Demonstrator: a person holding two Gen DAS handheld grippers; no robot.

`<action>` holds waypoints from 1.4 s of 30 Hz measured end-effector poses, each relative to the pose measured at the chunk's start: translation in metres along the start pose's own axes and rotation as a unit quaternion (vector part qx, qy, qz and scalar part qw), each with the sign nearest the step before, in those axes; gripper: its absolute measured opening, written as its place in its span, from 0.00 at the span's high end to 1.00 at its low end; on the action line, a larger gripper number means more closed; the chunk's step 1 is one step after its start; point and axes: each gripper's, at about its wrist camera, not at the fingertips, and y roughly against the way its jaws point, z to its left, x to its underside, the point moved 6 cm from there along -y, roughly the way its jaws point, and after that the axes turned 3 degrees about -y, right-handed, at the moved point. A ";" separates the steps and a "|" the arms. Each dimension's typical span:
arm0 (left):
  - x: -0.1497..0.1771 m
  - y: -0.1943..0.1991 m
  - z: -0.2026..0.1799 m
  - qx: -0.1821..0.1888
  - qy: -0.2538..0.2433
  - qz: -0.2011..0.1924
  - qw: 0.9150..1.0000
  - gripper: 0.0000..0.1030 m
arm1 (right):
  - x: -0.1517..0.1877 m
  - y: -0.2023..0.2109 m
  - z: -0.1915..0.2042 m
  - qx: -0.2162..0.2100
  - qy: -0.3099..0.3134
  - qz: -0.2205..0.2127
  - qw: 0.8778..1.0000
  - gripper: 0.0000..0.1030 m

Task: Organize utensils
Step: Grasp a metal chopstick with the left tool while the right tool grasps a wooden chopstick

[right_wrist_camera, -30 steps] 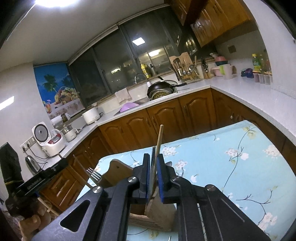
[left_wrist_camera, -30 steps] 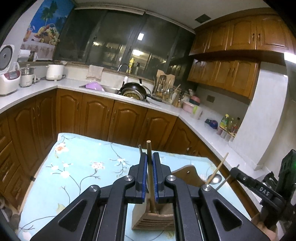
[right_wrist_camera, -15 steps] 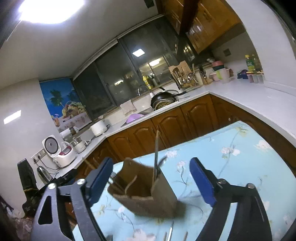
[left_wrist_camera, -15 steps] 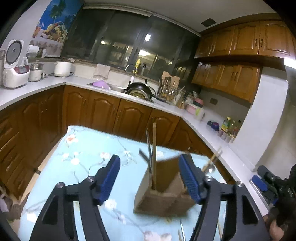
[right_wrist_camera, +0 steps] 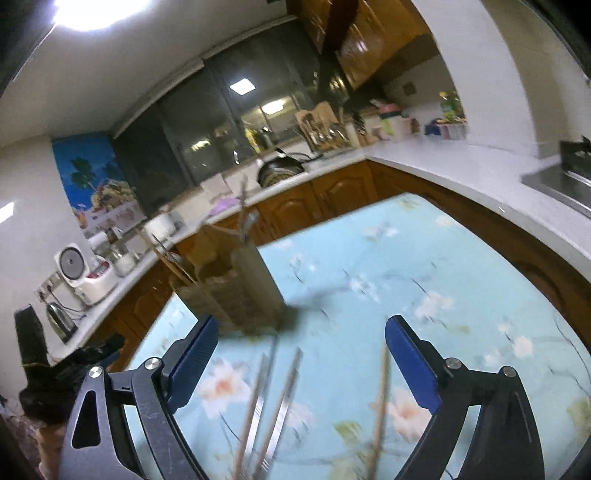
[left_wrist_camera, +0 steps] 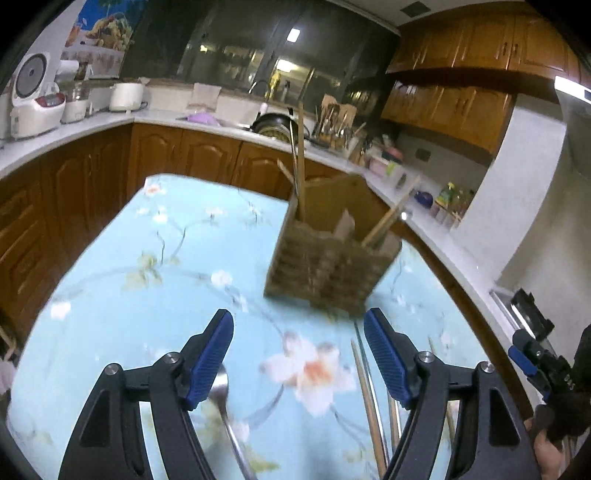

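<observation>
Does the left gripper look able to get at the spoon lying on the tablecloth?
Probably yes: the left gripper is open, and the spoon lies bare just below its left finger, nothing covering it.

Kitchen, night | dark windows [left_wrist_camera: 258, 62] above sink run | brown wooden base cabinets [left_wrist_camera: 207, 155] under white countertop [right_wrist_camera: 461, 166] | wall cabinets [left_wrist_camera: 461, 85] upper right | floral blue tablecloth [left_wrist_camera: 147, 277] | ceiling light [right_wrist_camera: 85, 13] on | tropical poster [right_wrist_camera: 96, 188]

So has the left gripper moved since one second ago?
Yes. The left gripper opened and pulled back from the wooden holder, now apart from it over the tablecloth.
</observation>
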 end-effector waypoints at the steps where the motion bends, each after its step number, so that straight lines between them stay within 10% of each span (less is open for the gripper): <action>1: 0.004 0.002 -0.001 0.001 0.002 0.005 1.000 0.30 | 0.007 0.002 -0.005 0.005 0.001 0.005 1.000 0.10; 12: 0.038 0.013 -0.014 0.000 -0.006 0.062 0.998 0.30 | 0.054 0.012 -0.021 0.034 0.026 0.042 0.998 0.10; 42: 0.040 -0.044 -0.046 0.012 -0.038 0.140 0.989 0.31 | 0.048 -0.013 -0.038 0.047 0.024 0.076 0.996 0.10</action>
